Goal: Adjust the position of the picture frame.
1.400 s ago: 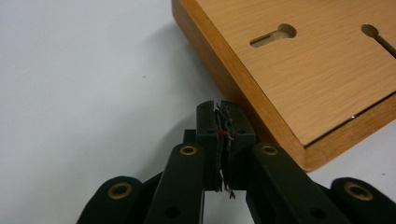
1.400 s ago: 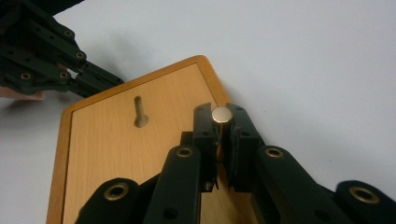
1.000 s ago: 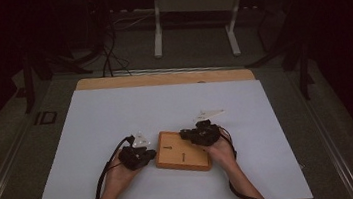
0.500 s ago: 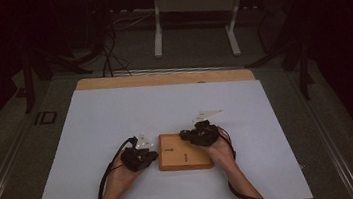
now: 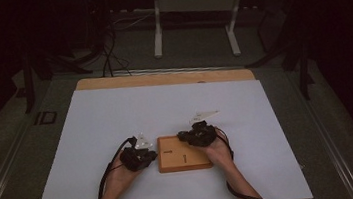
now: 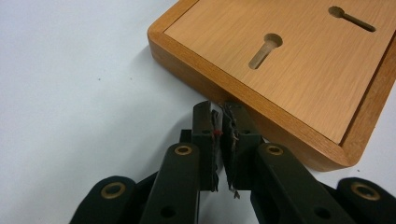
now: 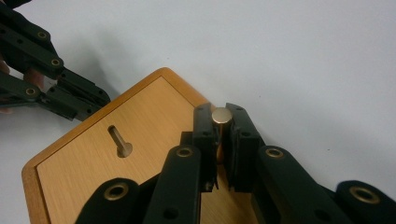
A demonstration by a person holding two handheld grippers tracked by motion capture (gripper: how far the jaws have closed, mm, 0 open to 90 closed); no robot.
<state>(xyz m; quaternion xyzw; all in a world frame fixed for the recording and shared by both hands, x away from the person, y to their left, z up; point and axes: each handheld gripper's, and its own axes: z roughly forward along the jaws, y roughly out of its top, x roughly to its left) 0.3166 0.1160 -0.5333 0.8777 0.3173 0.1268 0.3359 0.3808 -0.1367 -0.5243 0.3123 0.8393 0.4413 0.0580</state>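
Your board [image 5: 183, 153] has swung square since a second ago; right gripper [image 7: 221, 122] clamps the brass peg [image 7: 221, 115] at its 2 o'clock corner, left gripper [image 6: 221, 114] nearly closed, empty.

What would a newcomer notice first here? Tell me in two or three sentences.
A flat rectangular wooden board with two keyhole-shaped slots lies near the front of the white table surface. The right gripper is shut on a small brass-coloured round-headed pin over the board. The left gripper, jaws nearly together, has its tips at the board's side edge.
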